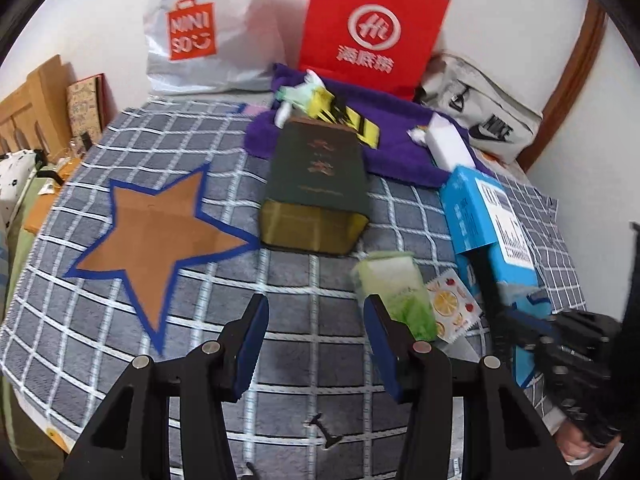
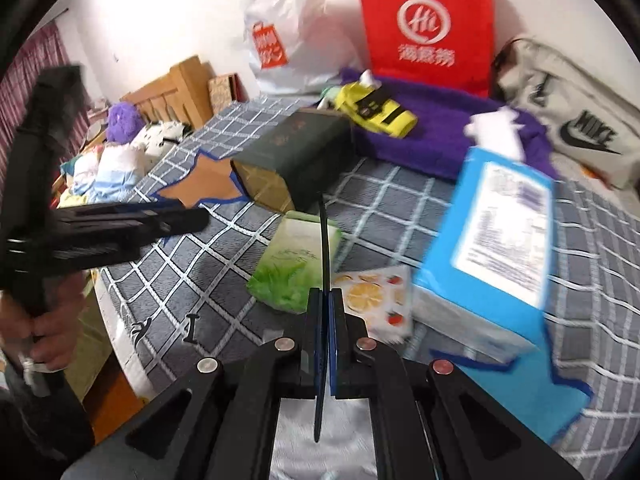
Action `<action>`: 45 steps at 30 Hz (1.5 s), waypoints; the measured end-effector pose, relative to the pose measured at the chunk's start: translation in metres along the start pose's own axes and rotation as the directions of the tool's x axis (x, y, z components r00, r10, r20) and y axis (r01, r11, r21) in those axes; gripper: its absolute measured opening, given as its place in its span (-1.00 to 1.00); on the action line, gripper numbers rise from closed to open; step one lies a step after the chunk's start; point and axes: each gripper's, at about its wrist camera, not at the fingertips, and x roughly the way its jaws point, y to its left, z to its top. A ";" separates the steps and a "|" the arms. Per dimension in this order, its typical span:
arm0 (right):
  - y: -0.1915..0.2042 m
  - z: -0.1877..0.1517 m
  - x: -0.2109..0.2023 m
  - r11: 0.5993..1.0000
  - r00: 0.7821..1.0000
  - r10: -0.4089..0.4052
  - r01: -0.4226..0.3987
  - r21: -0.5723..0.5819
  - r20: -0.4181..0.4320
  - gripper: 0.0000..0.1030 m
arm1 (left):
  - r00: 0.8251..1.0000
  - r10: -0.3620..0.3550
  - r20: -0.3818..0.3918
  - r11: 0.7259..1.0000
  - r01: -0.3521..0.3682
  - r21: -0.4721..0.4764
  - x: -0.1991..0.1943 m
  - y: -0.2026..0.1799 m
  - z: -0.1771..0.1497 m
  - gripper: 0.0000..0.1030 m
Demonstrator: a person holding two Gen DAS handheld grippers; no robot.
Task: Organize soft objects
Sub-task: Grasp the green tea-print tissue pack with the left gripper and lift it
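My right gripper [image 2: 327, 294] is shut on a thin dark flat thing [image 2: 326, 240], seen edge-on and sticking out past the pads. It hangs over a green tissue pack [image 2: 296, 264] and a fruit-print pack [image 2: 376, 300] on the checked blanket [image 2: 224, 256]. My left gripper [image 1: 316, 308] stands open over the blanket [image 1: 304, 280] with nothing between its fingers. The green pack [image 1: 396, 292] lies just beyond its right finger, beside the fruit-print pack [image 1: 452, 304]. A purple towel [image 1: 400, 148] with a yellow item [image 1: 360, 120] on it lies at the back.
A dark green box [image 1: 316, 176] stands mid-blanket and a blue box [image 1: 484, 212] to the right. Orange star patch [image 1: 156, 232] at left. A red bag [image 1: 372, 28], a white bag [image 1: 200, 36] and a grey Nike bag [image 1: 488, 120] line the wall. A hand [image 2: 48, 328] holds the left gripper.
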 end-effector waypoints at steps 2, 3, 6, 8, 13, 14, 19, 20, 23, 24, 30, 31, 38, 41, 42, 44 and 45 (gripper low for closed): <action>-0.009 -0.010 -0.014 1.000 1.000 -0.026 0.026 0.016 0.004 -0.95 | 0.999 -0.021 -0.025 1.000 0.021 0.010 0.008 -0.009 -0.002 -0.08; -0.014 -0.015 -0.020 0.999 0.999 -0.040 0.040 0.031 0.001 -0.95 | 0.999 -0.033 -0.043 0.999 0.034 0.021 0.014 -0.015 -0.003 -0.08; -0.028 -0.030 -0.031 0.995 0.997 -0.070 0.071 0.066 -0.017 -0.95 | 0.996 -0.052 -0.070 0.998 0.055 0.041 0.023 -0.029 -0.005 0.11; -0.037 -0.042 -0.033 0.992 0.995 -0.091 0.094 0.084 -0.037 -0.95 | 0.994 -0.074 -0.085 0.996 0.078 0.037 0.030 -0.038 -0.006 0.17; -0.056 -0.067 -0.016 0.984 0.989 -0.110 0.123 0.128 -0.103 -0.95 | 0.993 -0.050 -0.111 0.998 0.055 0.037 0.047 -0.053 -0.006 0.18; -0.059 -0.071 -0.012 0.983 0.987 -0.119 0.133 0.129 -0.111 -0.95 | 0.993 -0.039 -0.114 0.998 0.044 0.042 0.051 -0.056 -0.006 0.18; -0.067 -0.075 -0.003 0.982 0.987 -0.107 0.124 0.145 -0.117 -0.95 | 0.993 -0.007 -0.121 0.999 0.013 0.049 0.066 -0.065 -0.002 0.18; -0.066 -0.075 -0.001 0.982 0.987 -0.105 0.122 0.142 -0.120 -0.94 | 0.992 0.003 -0.127 0.999 0.003 0.051 0.069 -0.067 -0.002 0.18; -0.065 -0.075 0.004 0.982 0.985 -0.110 0.128 0.137 -0.132 -0.93 | 0.991 0.029 -0.130 0.997 -0.019 0.080 0.075 -0.070 -0.003 0.18; -0.065 -0.075 0.005 0.983 0.986 -0.107 0.124 0.138 -0.128 -0.92 | 0.992 0.032 -0.120 0.996 -0.021 0.089 0.074 -0.070 -0.003 0.15; -0.064 -0.074 0.006 0.984 0.988 -0.097 0.114 0.140 -0.120 -0.91 | 0.993 0.070 -0.090 0.992 -0.060 0.114 0.060 -0.056 -0.007 0.02; -0.064 -0.075 0.006 0.983 0.988 -0.095 0.112 0.143 -0.118 -0.91 | 0.992 0.087 -0.087 0.990 -0.077 0.115 0.059 -0.053 -0.007 0.02; -0.061 -0.076 0.005 0.983 0.988 -0.110 0.124 0.136 -0.109 -0.92 | 0.992 0.081 -0.094 0.995 -0.075 0.070 0.059 -0.033 -0.014 0.02; -0.058 -0.076 0.007 0.984 0.987 -0.119 0.132 0.122 -0.111 -0.92 | 0.993 0.075 -0.088 0.995 -0.069 0.066 0.061 -0.033 -0.015 0.02; -0.057 -0.076 0.007 0.984 0.987 -0.122 0.134 0.116 -0.107 -0.92 | 0.994 0.071 -0.088 0.996 -0.066 0.064 0.061 -0.033 -0.015 0.02; -0.058 -0.077 0.007 0.984 0.988 -0.119 0.130 0.122 -0.097 -0.92 | 0.994 0.066 -0.091 0.996 -0.061 0.059 0.061 -0.033 -0.015 0.02; -0.059 -0.078 0.007 0.984 0.989 -0.116 0.126 0.127 -0.090 -0.92 | 0.994 0.065 -0.090 0.997 -0.060 0.056 0.061 -0.032 -0.015 0.02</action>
